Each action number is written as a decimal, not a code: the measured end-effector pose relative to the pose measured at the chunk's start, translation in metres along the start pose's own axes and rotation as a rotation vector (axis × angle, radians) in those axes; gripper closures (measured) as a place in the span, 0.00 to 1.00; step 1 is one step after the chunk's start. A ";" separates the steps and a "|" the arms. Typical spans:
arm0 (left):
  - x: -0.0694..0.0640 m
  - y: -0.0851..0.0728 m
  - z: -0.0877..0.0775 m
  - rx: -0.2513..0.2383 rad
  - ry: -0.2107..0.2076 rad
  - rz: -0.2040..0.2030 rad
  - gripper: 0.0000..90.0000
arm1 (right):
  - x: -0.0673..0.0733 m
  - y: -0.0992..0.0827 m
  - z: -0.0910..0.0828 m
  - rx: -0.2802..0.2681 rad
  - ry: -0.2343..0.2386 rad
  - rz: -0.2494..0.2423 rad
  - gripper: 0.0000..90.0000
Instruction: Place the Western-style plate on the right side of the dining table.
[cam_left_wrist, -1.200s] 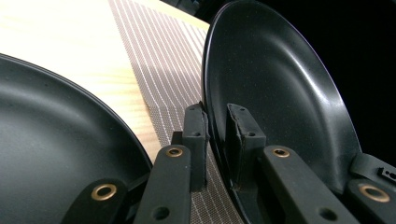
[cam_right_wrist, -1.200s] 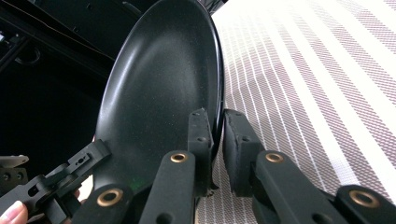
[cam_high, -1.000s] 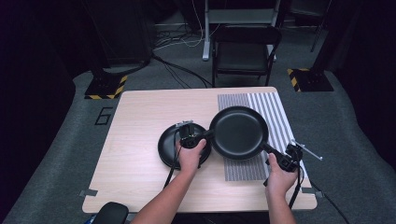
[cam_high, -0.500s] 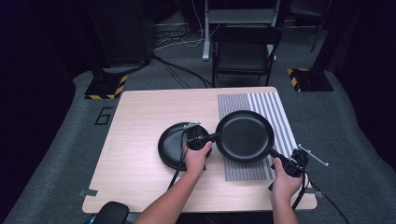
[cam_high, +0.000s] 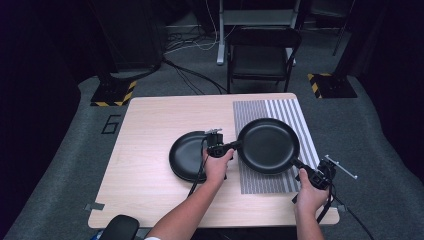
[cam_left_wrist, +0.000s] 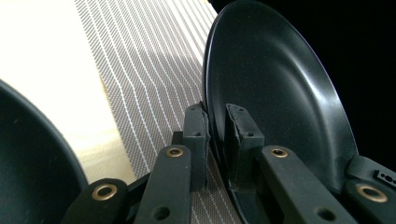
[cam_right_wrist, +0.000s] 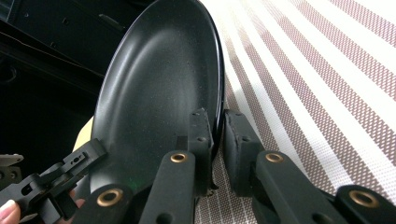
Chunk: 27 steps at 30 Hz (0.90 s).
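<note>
A large black pan (cam_high: 268, 145) is over the striped mat (cam_high: 287, 112) at the table's right; whether it touches the mat I cannot tell. My left gripper (cam_high: 239, 145) is shut on its left rim, and in the left gripper view the jaws (cam_left_wrist: 215, 109) pinch the thin edge of the pan (cam_left_wrist: 280, 84). From the near right, my right gripper (cam_high: 296, 162) is shut on the opposite rim. In the right gripper view its pads (cam_right_wrist: 212, 114) clamp the pan's (cam_right_wrist: 159, 79) edge. A smaller black pan (cam_high: 187, 156) lies on the wooden table (cam_high: 150, 130), left of my left hand.
The striped mat (cam_right_wrist: 303, 70) covers the right part of the table. A black chair (cam_high: 262, 55) stands beyond the far edge, with cables on the floor behind it. Bare wood lies to the left and far side of the smaller pan (cam_left_wrist: 28, 140).
Both hands have carried the large pan to the right and slightly nearer, off the smaller pan and farther over the striped mat. More of the smaller pan is uncovered.
</note>
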<state>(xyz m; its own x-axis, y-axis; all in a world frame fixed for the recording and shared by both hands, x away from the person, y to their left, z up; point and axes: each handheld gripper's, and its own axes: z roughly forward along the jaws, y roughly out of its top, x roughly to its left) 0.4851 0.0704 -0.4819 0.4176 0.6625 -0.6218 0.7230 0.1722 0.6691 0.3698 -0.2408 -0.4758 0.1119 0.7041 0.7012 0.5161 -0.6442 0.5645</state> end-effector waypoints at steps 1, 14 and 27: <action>0.000 0.000 0.001 0.001 0.000 -0.002 0.88 | 0.000 0.001 0.001 0.000 0.001 0.001 0.91; 0.006 -0.005 0.024 0.022 0.015 -0.005 0.88 | -0.016 0.003 0.012 0.013 -0.035 0.025 0.91; 0.008 -0.005 0.045 0.058 0.045 -0.021 0.88 | -0.031 0.009 0.021 0.027 -0.051 0.061 0.91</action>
<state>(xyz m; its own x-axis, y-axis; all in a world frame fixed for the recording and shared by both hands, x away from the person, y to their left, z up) 0.5100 0.0419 -0.5083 0.3775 0.6916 -0.6158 0.7628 0.1448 0.6302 0.3889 -0.2615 -0.5017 0.1868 0.6785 0.7105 0.5294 -0.6788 0.5090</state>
